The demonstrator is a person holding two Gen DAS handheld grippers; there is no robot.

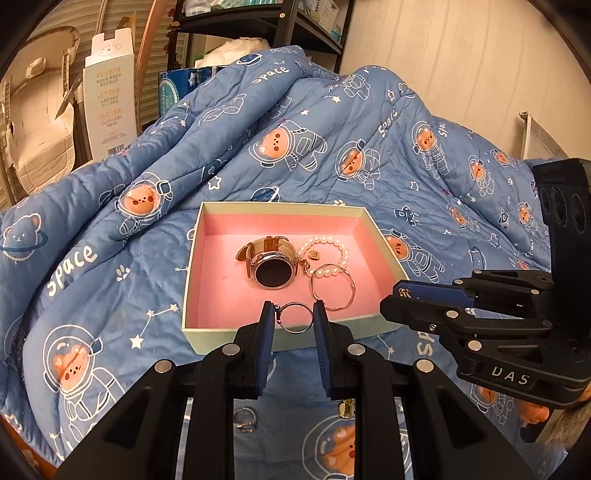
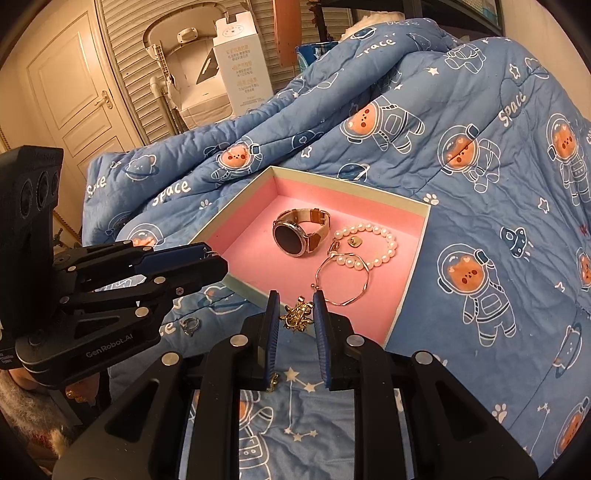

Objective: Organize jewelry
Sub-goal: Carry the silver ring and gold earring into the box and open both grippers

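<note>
A pale box with a pink lining (image 1: 221,295) (image 2: 406,295) lies on the blue quilt. In it lie a watch (image 1: 271,266) (image 2: 295,232), a pearl bracelet (image 1: 332,254) (image 2: 373,245) and a thin bangle (image 1: 334,288) (image 2: 345,282). My left gripper (image 1: 294,316) is shut on a thin hoop ring (image 1: 295,317), held over the box's near rim. My right gripper (image 2: 295,314) is shut on a gold brooch (image 2: 297,315) by the box's near corner; it also shows in the left wrist view (image 1: 424,295). A silver ring (image 1: 244,419) (image 2: 190,325) lies on the quilt.
The quilt (image 1: 332,147) is bunched high behind the box. A small gold piece (image 2: 273,382) lies on the quilt under my right gripper. A white carton (image 1: 107,99), a shelf rack (image 1: 277,26) and a door (image 2: 70,92) stand behind.
</note>
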